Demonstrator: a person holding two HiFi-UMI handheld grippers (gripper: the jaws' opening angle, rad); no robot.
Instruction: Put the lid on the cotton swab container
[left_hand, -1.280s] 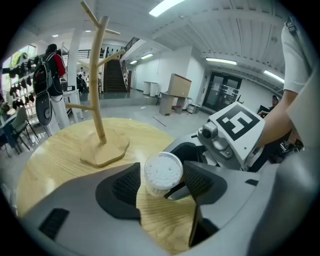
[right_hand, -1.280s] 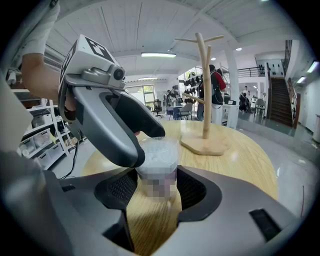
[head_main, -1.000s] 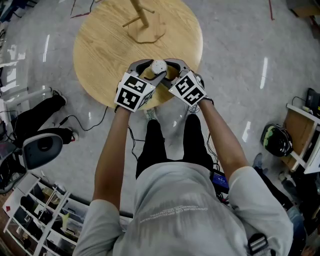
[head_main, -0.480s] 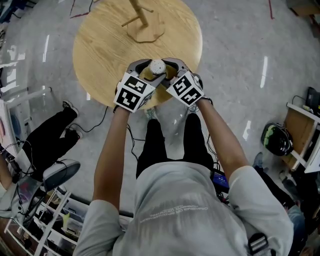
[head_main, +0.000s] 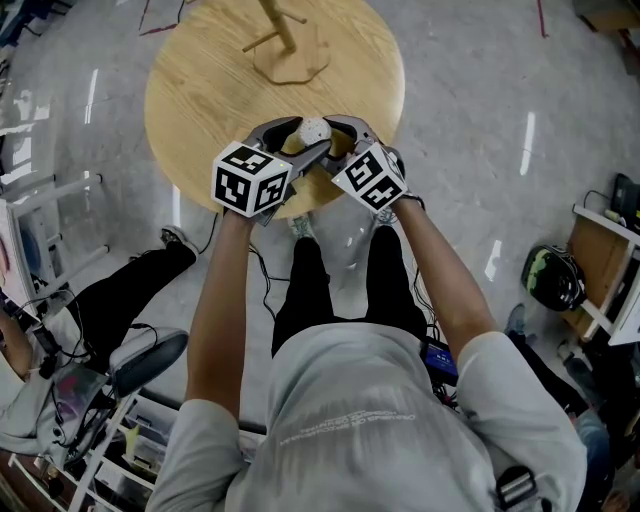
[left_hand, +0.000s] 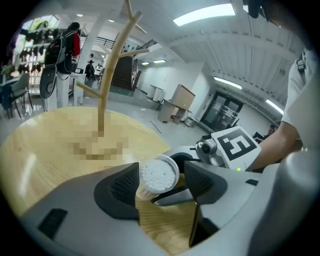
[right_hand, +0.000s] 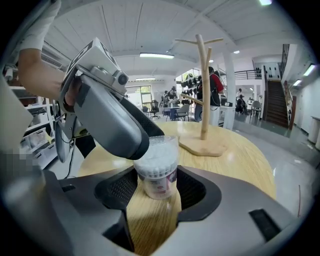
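A clear cotton swab container (right_hand: 157, 172) with a printed label stands on the round wooden table (head_main: 220, 80) near its front edge. My right gripper (right_hand: 157, 189) is shut on its lower body, both pads against it. A clear lid (right_hand: 162, 142) appears to sit on top; white swab tips show through it (left_hand: 159, 175). My left gripper (left_hand: 161, 184) reaches over the top from the left, open, with the lidded top between its pads and a gap on the right side. In the head view the container (head_main: 314, 130) shows between both grippers.
A wooden branch-shaped stand (head_main: 285, 50) rises on the table's far side (right_hand: 202, 100). Cables lie on the floor under the table edge. A bystander's black-clad legs (head_main: 130, 300) and a chair are at the left; a helmet (head_main: 553, 280) and a shelf are at the right.
My left gripper has tilted and shifted left, its marker cube now facing the camera more squarely. The right gripper and container have stayed put. The bystander's legs at the left have moved.
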